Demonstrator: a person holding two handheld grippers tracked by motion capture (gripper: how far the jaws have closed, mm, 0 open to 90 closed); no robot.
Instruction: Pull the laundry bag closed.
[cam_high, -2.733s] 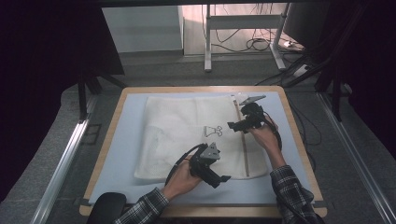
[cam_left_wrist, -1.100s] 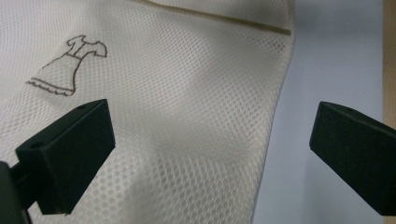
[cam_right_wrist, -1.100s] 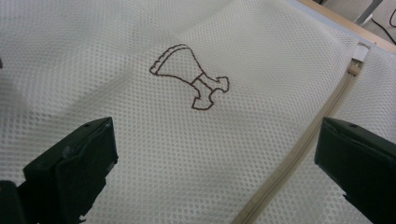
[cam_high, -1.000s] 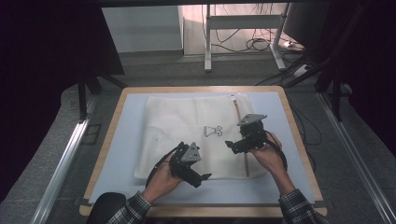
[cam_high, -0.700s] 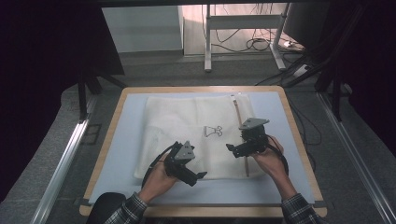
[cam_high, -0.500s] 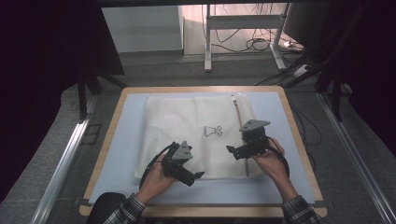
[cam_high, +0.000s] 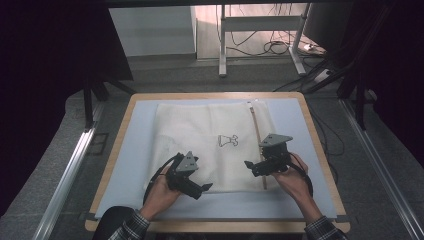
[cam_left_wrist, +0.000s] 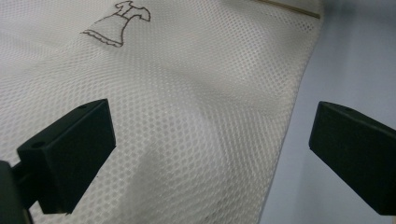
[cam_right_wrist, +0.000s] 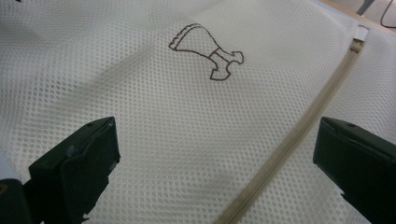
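A: Status on the bag?

B: White mesh laundry bag (cam_high: 205, 145) lies flat on the pale blue mat (cam_high: 135, 150), centre of the high view. The dress outline print (cam_high: 227, 141) sits just right of the bag's middle. The beige zipper (cam_high: 256, 135) runs top to bottom along the bag's right side.

A: Left gripper?

B: Left gripper (cam_high: 204, 188) is lower centre-left in the high view, over the bag's lower edge. In the left gripper view (cam_left_wrist: 212, 158) the jaws are spread wide with nothing between them; one is over mesh, the other over bare mat past the bag's edge. The dress print (cam_left_wrist: 116, 23) is upper left there.

A: Touching the fabric?

B: Can't tell. The jaws are close above it and the mesh bulges a little between them.

A: Right gripper?

B: Right gripper (cam_high: 248, 165) is lower centre-right in the high view, just beside the zipper's lower end. In the right gripper view (cam_right_wrist: 217, 177) it is also wide apart and empty. The zipper (cam_right_wrist: 299, 135) runs diagonally from upper right to bottom centre, passing between the jaws nearer the right one. The dress print (cam_right_wrist: 205, 51) is top centre.

A: Table?

B: Wooden-rimmed table (cam_high: 112, 165); the mat covers most of it.
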